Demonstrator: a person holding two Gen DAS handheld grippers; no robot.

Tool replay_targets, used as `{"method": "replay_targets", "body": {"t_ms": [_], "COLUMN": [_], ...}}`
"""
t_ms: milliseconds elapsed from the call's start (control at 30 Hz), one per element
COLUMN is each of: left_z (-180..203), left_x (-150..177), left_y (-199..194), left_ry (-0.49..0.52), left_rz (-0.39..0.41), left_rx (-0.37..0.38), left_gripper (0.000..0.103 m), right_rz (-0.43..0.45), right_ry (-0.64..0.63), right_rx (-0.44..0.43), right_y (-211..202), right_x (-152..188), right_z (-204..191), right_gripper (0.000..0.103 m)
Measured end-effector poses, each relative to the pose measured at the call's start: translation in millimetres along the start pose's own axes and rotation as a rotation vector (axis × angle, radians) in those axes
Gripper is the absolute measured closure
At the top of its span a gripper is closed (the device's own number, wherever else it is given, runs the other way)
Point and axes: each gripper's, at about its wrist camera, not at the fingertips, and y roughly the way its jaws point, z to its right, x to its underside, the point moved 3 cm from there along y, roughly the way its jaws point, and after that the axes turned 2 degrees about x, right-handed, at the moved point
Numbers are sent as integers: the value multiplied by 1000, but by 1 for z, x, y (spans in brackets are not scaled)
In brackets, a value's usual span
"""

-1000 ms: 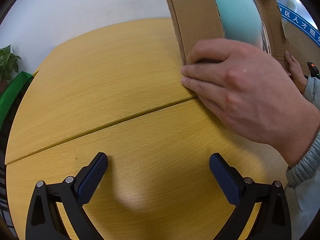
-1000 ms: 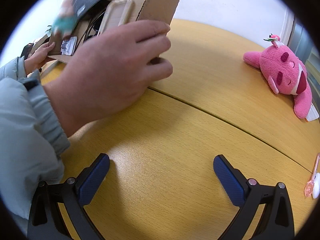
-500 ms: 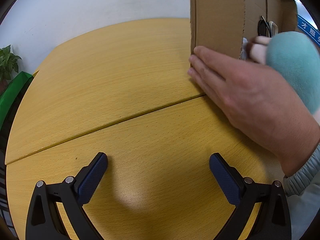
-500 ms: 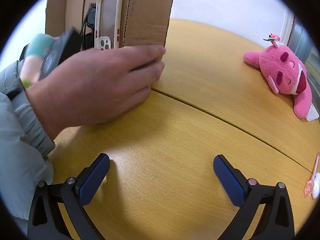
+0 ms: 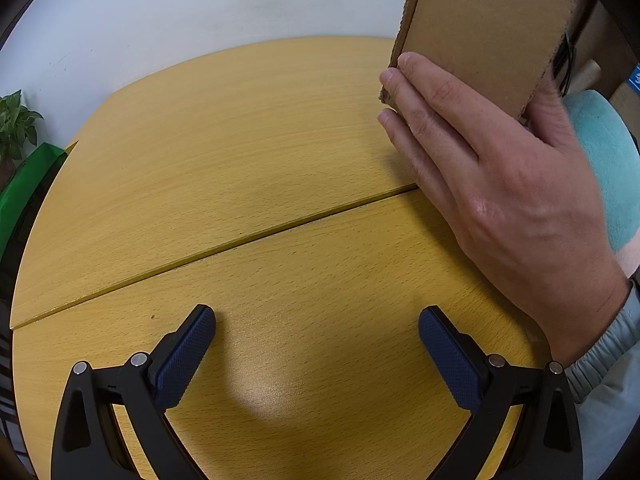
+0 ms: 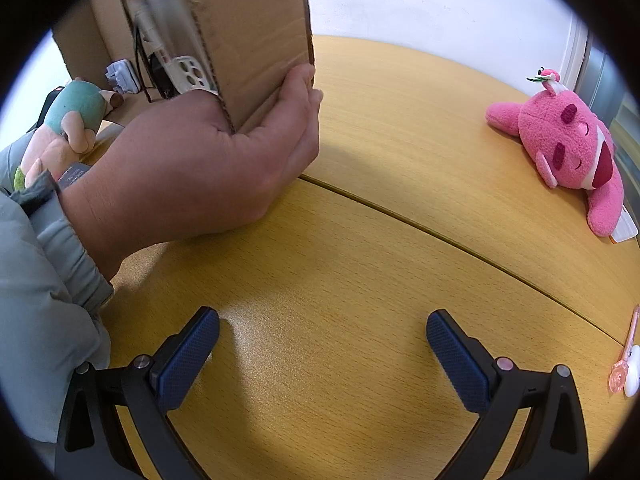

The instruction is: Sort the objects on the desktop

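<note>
Left gripper [image 5: 316,340]: jaws spread wide with nothing between them, low over the near part of the wooden table [image 5: 224,152]; it looks parked and out of the work.
Right gripper [image 6: 322,340]: likewise spread and empty, over bare wood on the near side.
Bare hand [image 6: 224,160]: a person's hand, not a gripper, clasps the lower corner of a cardboard box [image 6: 256,36], fingers on one wall and thumb round the edge, probably to tip or steady it.
Box attitude: tilted up on its side with the open mouth turned left in the right wrist view, so the contents show and can slide toward the table.
Box contents: a pale phone case [image 6: 188,76] and some dark cords lean inside; the rest is too blurred to name.
Teal plush [image 6: 76,112]: lies at the far left by the box mouth, beside the sleeve; whether it rests on the table or on the arm is unclear.
Pink plush [image 6: 568,148]: lies on its side at the far right of the table, well apart from the box.
Pink spoon [image 6: 624,364]: at the right edge, near side.
Stage, as a judgement: the objects are being laid out; sorting by the grippers has not begun.
Risk: loose items could spill at once from the tilted box.
</note>
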Motion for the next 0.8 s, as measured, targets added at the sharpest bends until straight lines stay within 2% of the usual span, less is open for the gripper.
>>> {"method": "replay_targets", "body": {"t_ms": [800], "left_z": [-3], "left_x": [-3], "left_y": [-6], "left_ry": [0], "left_rz": [1], "left_rx": [0], "left_gripper": [0], "right_rz": [3], "right_ry": [0], "right_rx": [0], "right_y": [3], "right_x": [2], "right_z": [1], "right_gripper": [0]}}
